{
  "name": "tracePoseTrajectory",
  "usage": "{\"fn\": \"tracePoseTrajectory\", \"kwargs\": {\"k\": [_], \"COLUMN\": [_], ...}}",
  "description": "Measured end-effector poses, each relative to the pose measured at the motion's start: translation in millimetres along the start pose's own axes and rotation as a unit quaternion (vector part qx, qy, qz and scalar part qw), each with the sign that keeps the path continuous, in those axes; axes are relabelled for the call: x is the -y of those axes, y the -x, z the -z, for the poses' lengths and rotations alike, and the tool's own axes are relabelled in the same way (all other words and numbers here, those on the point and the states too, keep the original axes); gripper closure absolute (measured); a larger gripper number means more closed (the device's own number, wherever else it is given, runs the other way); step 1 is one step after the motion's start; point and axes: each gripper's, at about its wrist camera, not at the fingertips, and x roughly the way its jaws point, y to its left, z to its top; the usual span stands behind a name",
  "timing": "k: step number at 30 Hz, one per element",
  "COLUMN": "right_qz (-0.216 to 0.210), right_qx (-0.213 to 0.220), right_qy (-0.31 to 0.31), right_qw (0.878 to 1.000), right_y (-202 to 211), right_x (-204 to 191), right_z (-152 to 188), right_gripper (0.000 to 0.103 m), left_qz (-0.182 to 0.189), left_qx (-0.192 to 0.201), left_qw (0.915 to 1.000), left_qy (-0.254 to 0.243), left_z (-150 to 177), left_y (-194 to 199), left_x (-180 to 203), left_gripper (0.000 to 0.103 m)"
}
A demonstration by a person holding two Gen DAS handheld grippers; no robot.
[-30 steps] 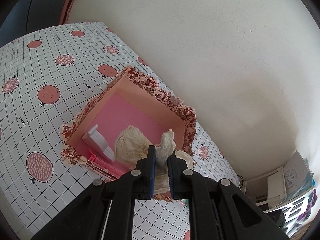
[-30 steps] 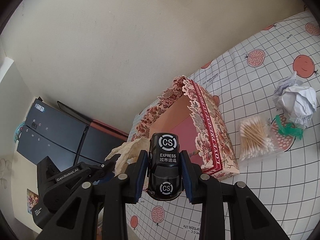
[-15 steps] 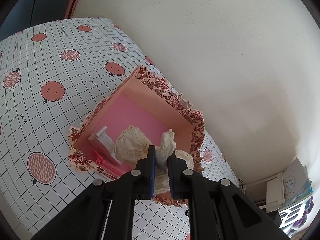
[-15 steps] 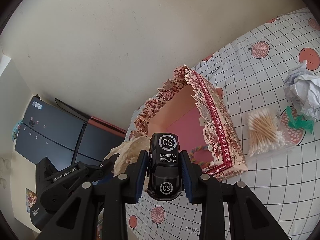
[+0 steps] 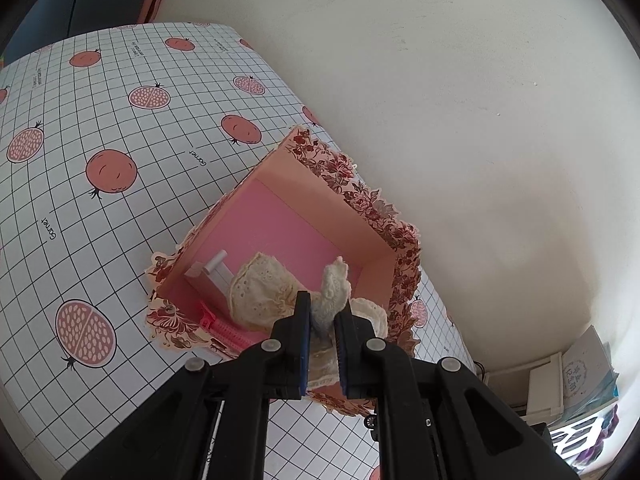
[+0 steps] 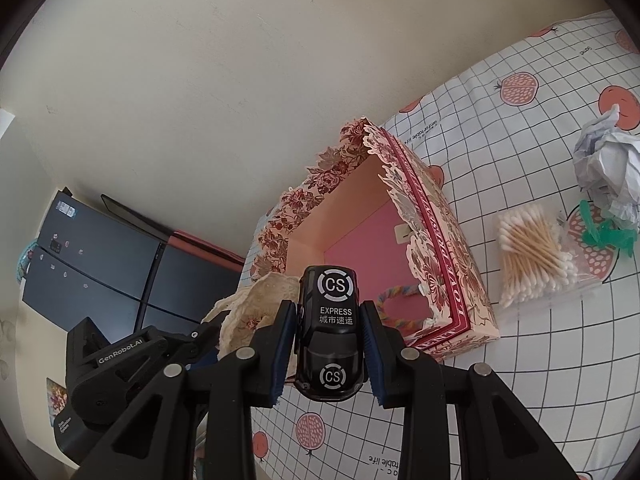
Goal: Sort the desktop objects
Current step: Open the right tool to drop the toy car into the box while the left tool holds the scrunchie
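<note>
My left gripper (image 5: 322,312) is shut on a cream lace cloth (image 5: 264,292) and holds it over the near corner of the open floral box (image 5: 360,200). The box has a pink floor and holds a white piece (image 5: 210,270), a pink comb (image 5: 224,330) and a coloured rope ring (image 6: 394,300). My right gripper (image 6: 328,320) is shut on a black toy car (image 6: 330,332) marked "CS EXPRESS", held in the air in front of the box (image 6: 440,240). The left gripper's body (image 6: 120,364) and the cloth (image 6: 256,300) show at the lower left of the right wrist view.
A bag of cotton swabs (image 6: 532,248), a crumpled paper ball (image 6: 608,160) and a green clip (image 6: 608,232) lie right of the box on the pomegranate-print tablecloth (image 5: 100,128). A wall runs right behind the box. Dark cabinets (image 6: 100,264) stand beyond the table's left end.
Both grippers have risen and drawn back a little from the box, so it looks smaller and farther. Both grips are unchanged.
</note>
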Motion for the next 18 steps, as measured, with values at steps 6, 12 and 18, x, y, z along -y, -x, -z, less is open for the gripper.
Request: {"fn": "tracePoseTrajectory", "kwargs": {"k": [6, 12, 18], "right_qz": [0.006, 0.005, 0.005], "right_qx": [-0.001, -0.002, -0.003], "right_qy": [-0.002, -0.002, -0.001], "right_qw": [1.000, 1.000, 1.000], "right_y": [-2.1, -3.2, -3.1], "right_x": [0.8, 0.8, 0.5], "right_z": [1.0, 1.3, 1.5], "right_gripper": [0.067, 0.066, 0.066], "left_qz": [0.000, -0.002, -0.003], "left_qx": [-0.005, -0.008, -0.011], "left_qw": [1.0000, 0.9999, 0.9999], "left_qy": [0.007, 0.010, 0.011], "left_z": [-0.5, -1.1, -0.2], "left_y": [-2.2, -3.2, -4.5], "left_x": [-3.8, -6.1, -6.7], "left_gripper": [0.092, 0.092, 0.092]}}
